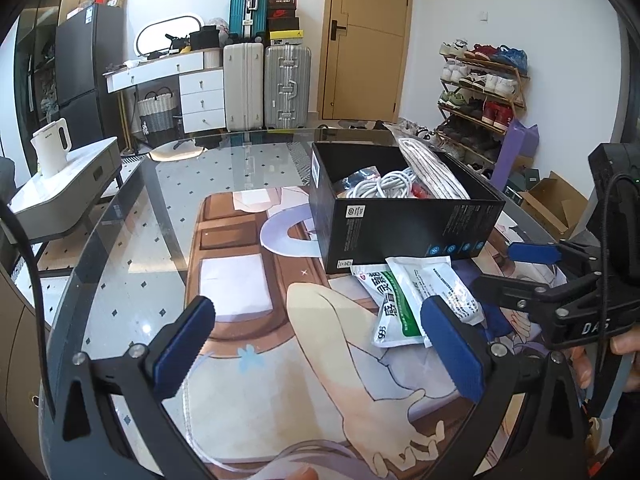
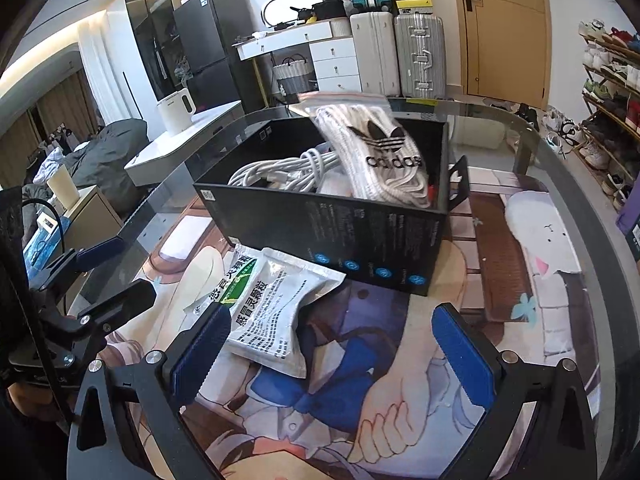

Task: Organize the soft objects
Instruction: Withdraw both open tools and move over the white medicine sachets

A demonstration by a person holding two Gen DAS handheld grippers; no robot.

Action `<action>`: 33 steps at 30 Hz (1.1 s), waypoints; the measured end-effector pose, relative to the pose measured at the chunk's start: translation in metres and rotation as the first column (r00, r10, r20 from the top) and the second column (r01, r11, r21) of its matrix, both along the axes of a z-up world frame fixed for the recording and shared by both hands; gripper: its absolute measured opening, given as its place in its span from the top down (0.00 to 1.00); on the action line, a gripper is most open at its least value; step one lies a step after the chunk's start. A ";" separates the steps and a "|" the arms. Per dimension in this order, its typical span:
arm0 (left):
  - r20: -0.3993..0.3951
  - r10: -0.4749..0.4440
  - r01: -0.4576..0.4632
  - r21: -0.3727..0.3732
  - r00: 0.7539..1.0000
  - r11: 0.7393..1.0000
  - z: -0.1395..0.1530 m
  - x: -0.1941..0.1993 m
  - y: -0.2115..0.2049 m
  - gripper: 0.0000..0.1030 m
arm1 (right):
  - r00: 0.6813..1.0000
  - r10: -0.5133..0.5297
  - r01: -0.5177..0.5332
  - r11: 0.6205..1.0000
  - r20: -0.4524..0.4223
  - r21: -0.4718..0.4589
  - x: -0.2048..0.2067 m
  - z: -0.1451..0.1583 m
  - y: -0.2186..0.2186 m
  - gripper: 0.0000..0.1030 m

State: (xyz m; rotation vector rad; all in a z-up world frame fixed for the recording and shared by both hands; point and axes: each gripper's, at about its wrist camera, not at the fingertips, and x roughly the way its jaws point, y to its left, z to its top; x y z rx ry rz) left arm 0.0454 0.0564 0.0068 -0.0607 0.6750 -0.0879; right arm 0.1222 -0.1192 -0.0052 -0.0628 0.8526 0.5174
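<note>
A black box (image 1: pixel 404 224) (image 2: pixel 340 232) stands on the glass table and holds a white cable coil (image 1: pixel 380 188) (image 2: pixel 276 172) and a bagged pair of white Adidas socks (image 1: pixel 432 172) (image 2: pixel 380 152) leaning out. Two white-and-green medicine pouches (image 1: pixel 408 300) (image 2: pixel 268 312) lie on the printed mat in front of the box. My left gripper (image 1: pixel 320 356) is open and empty, its right finger beside the pouches. My right gripper (image 2: pixel 336 348) (image 1: pixel 516 268) is open and empty, its left finger touching the pouches' near edge.
The printed mat (image 1: pixel 248 320) covers the round glass table (image 1: pixel 132 256). A white kettle (image 1: pixel 52 148) stands on a side table at the left. Suitcases (image 1: pixel 264 84), a door and a shoe rack (image 1: pixel 480 92) are behind.
</note>
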 end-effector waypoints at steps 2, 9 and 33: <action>-0.009 0.006 -0.006 -0.004 1.000 1.000 0.000 -0.001 0.001 0.00 | 1.000 0.003 -0.003 1.000 -0.005 -0.004 0.002 -0.002 0.004 0.01; -0.030 0.008 -0.009 -0.019 1.000 1.000 -0.001 -0.005 0.005 0.00 | 0.999 0.003 -0.004 1.000 -0.049 -0.018 0.012 -0.011 0.019 0.01; -0.049 0.022 -0.024 -0.032 0.999 0.999 -0.007 -0.005 0.014 0.00 | 0.994 -0.042 0.028 0.990 -0.096 -0.142 0.022 -0.033 0.053 0.01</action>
